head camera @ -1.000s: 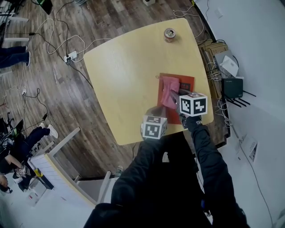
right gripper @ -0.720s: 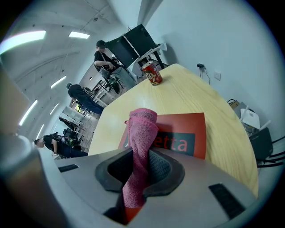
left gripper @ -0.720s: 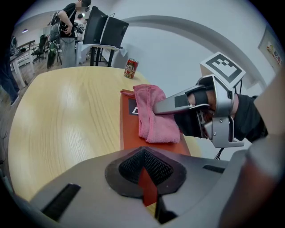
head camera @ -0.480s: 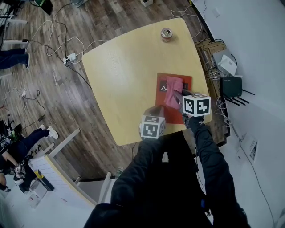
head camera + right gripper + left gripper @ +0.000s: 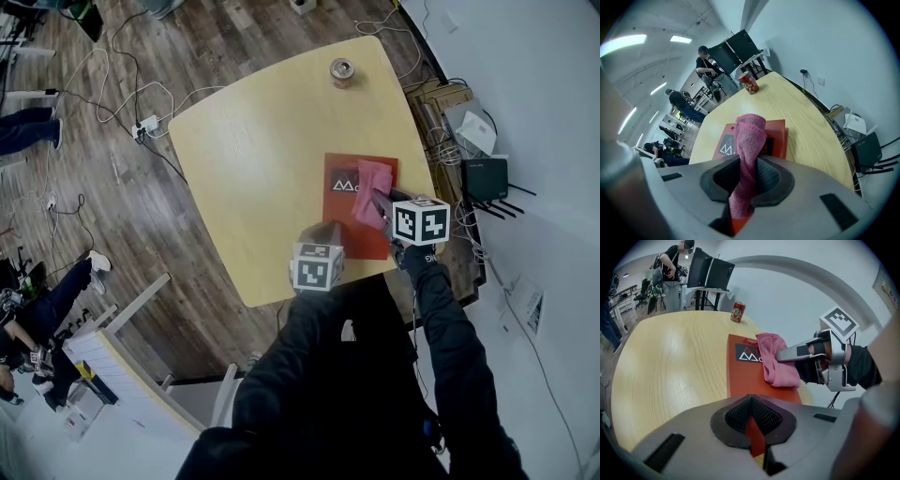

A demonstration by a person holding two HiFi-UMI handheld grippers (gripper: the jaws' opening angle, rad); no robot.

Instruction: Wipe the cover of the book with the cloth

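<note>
A red book [image 5: 354,234] with a white logo lies on the yellow table [image 5: 262,159] near its right front corner. A pink cloth [image 5: 371,190] rests on the cover's right half. My right gripper [image 5: 377,202] is shut on the cloth, which runs from between its jaws [image 5: 740,206] out over the book [image 5: 777,136]. In the left gripper view the cloth [image 5: 776,366] hangs from the right gripper [image 5: 780,355] onto the cover [image 5: 745,376]. My left gripper [image 5: 326,234] is at the book's near left corner, shut on a red sliver of it [image 5: 754,439].
A red drink can [image 5: 341,71] stands at the table's far edge. A black router [image 5: 487,178] and cardboard with cables sit off the table's right side. Cables and a power strip [image 5: 150,120] lie on the wooden floor to the left. People stand in the background.
The right gripper has dragged the cloth toward the book's right edge, uncovering the white logo. The left gripper has stayed at the near left corner.
</note>
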